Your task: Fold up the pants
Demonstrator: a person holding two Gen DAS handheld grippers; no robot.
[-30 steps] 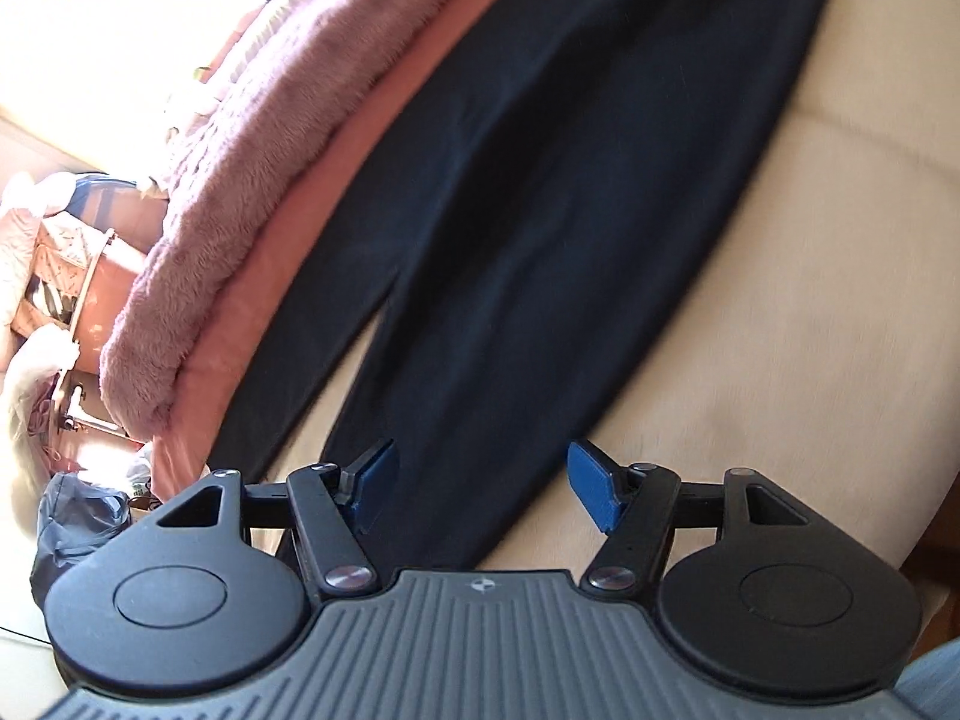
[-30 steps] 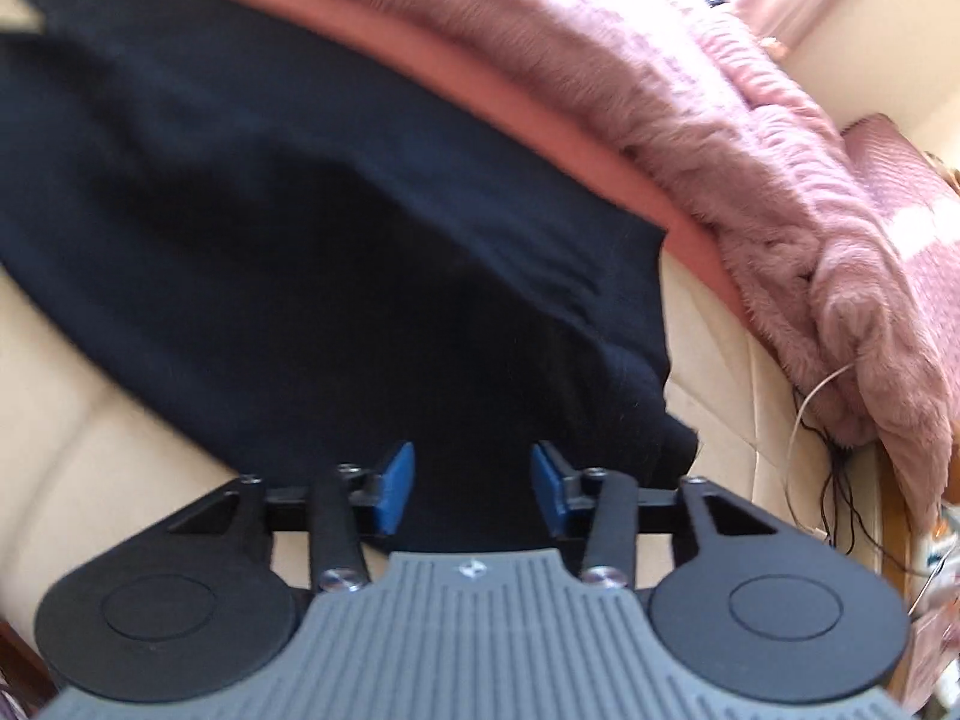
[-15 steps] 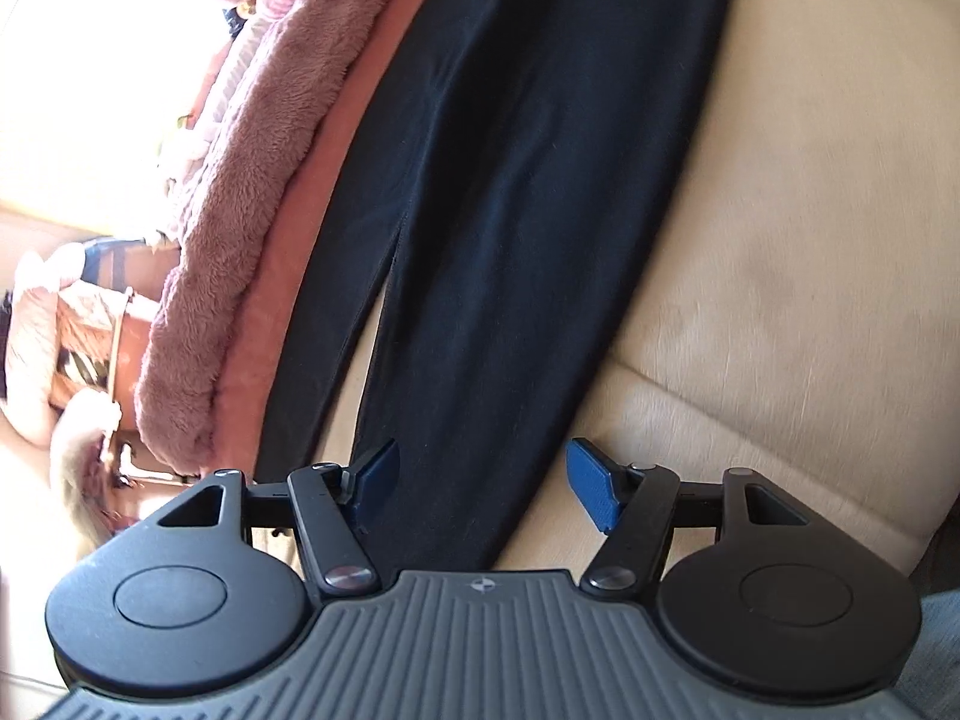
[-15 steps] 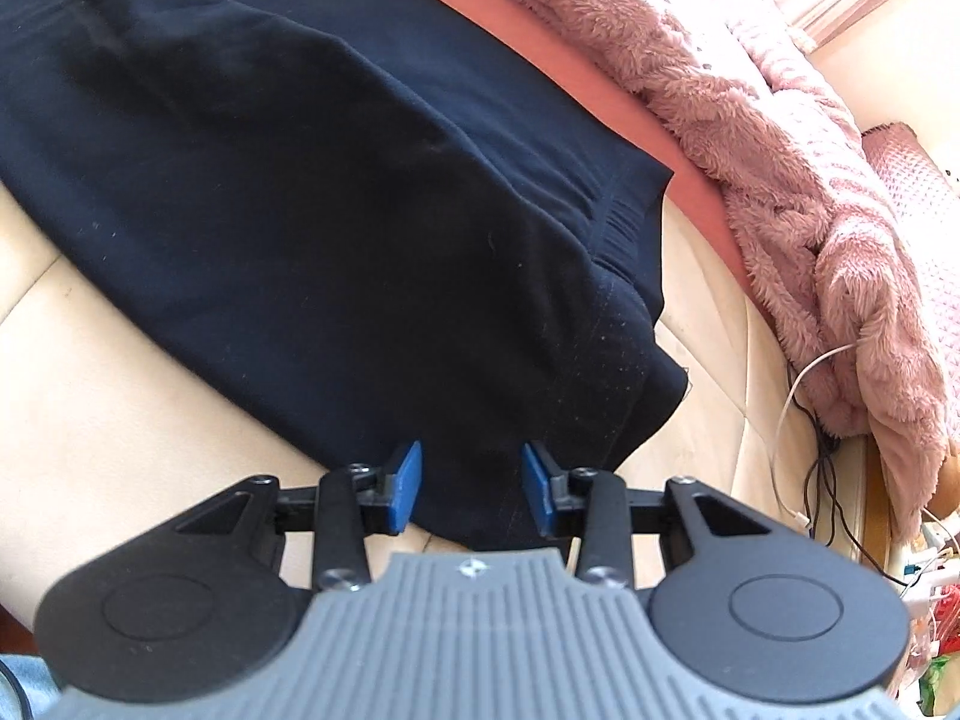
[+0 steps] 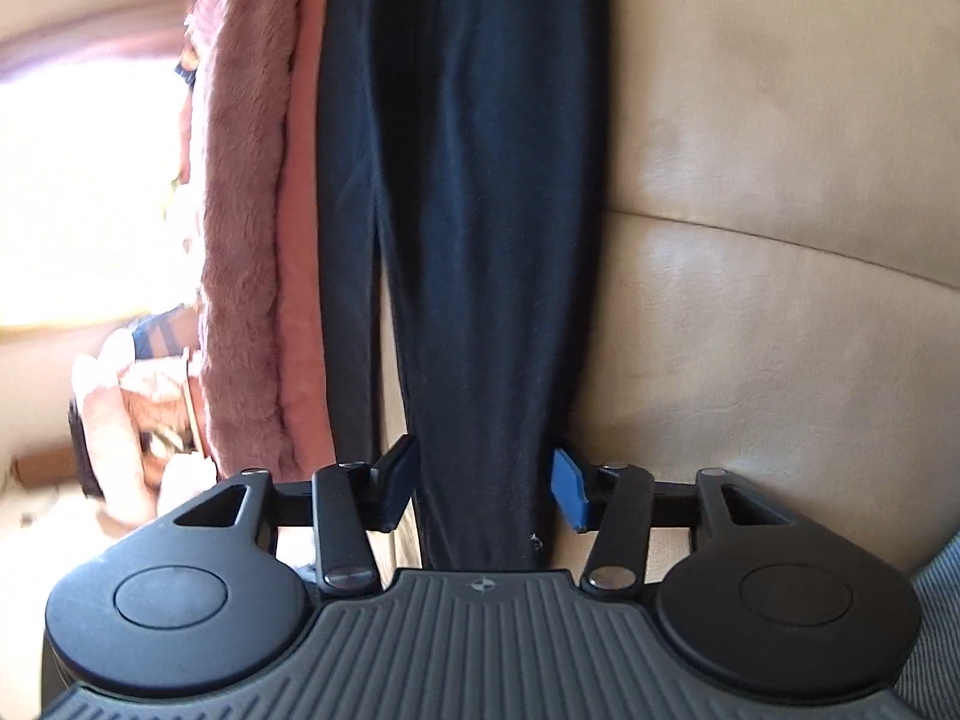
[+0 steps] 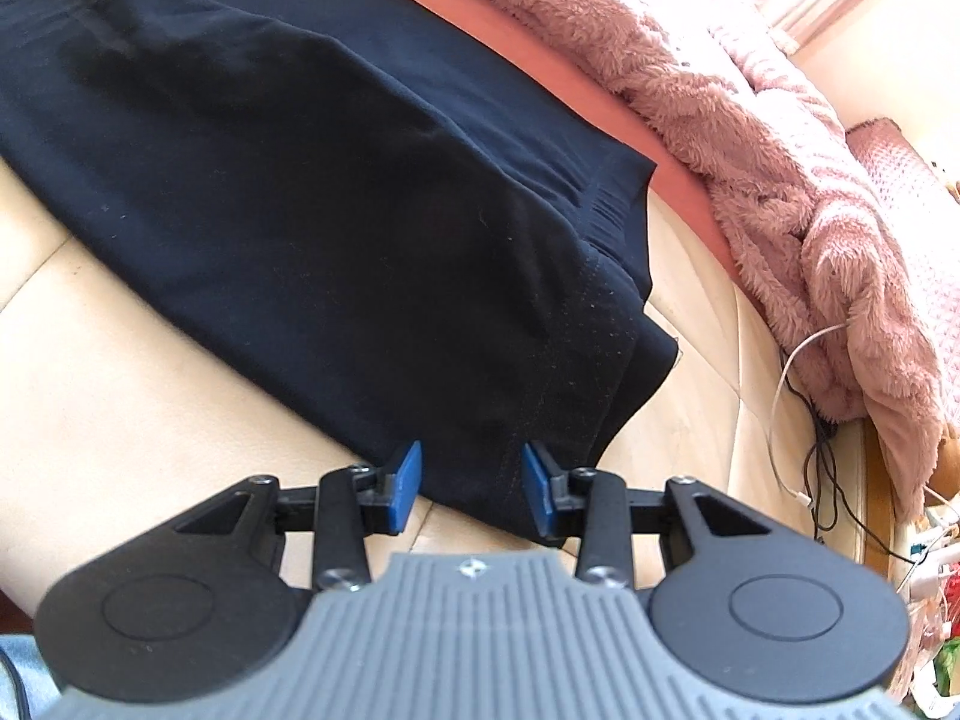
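Currently the pants, dark navy, lie spread flat along a beige leather couch seat, one long side against a pink fuzzy blanket and a salmon sheet that run along the couch's back edge. Fabric looks like a soft, thin knit: light, limp, no stiffness of its own, so it should drape and sag from wherever it is pinched; judged likely to slide easily on the smooth leather. Best holds are the doubled edges, the leg hem at one end and the waistband at the other, where layers give the pads something to bite. Left gripper sits at the end of the nearer leg, which runs between its blue pads; jaws have just been closing and stand about the leg's width apart, each pad right at a fabric edge, no pinch visible yet. Right gripper is at the waistband end near the couch's front edge, jaws partly open with the dark cloth's corner between them, pads not visibly pressing. Loose white and black cables hang off the couch's end beyond the waistband, apart from the cloth. A striped sleeve shows at the left view's lower right corner.
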